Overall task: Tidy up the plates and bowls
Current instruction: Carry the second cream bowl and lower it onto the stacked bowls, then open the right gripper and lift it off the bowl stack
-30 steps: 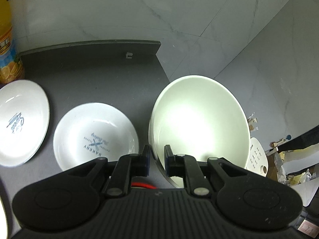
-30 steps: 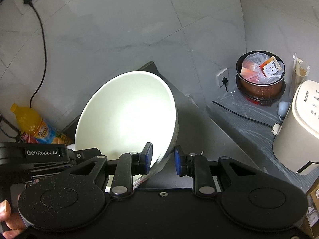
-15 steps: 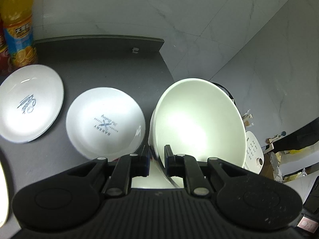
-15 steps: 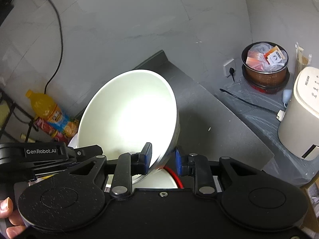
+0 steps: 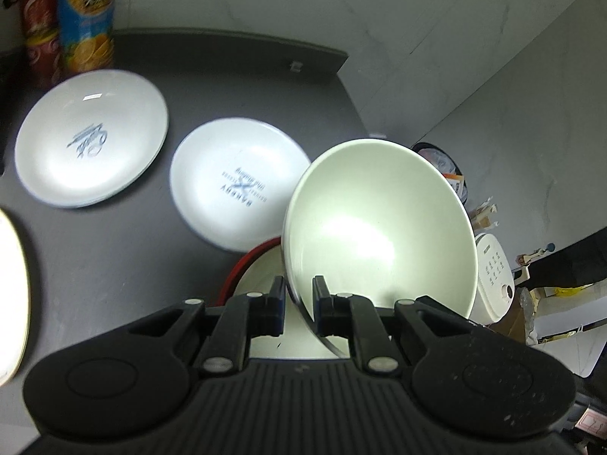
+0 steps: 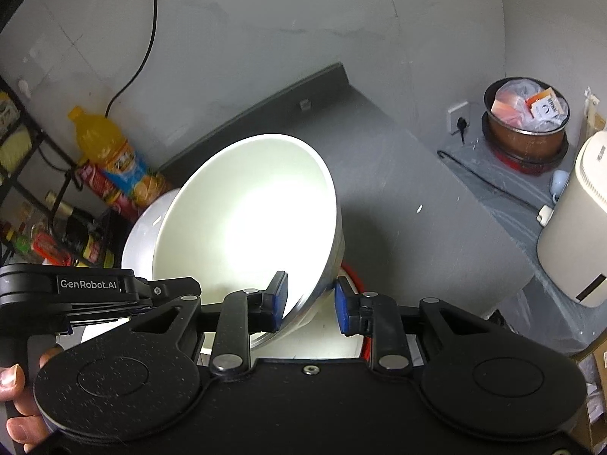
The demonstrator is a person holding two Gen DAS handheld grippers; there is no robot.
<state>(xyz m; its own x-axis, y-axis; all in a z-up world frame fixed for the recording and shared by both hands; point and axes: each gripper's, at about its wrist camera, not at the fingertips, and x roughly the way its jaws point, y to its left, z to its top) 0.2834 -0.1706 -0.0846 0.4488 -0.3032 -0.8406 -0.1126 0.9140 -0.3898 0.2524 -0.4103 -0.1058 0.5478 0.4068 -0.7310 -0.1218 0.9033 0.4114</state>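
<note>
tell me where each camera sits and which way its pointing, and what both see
Left wrist: rides on the left hand-held gripper, looking forward and down over the dark counter at two printed plates; its fingers straddle the white bowl rim.
Right wrist: rides on the right hand-held gripper, facing the counter's far corner, bin and wall; a person's fingers show at lower left.
Shared: the same tilted bowl, the red-rimmed bowl beneath, the orange juice bottle.
</note>
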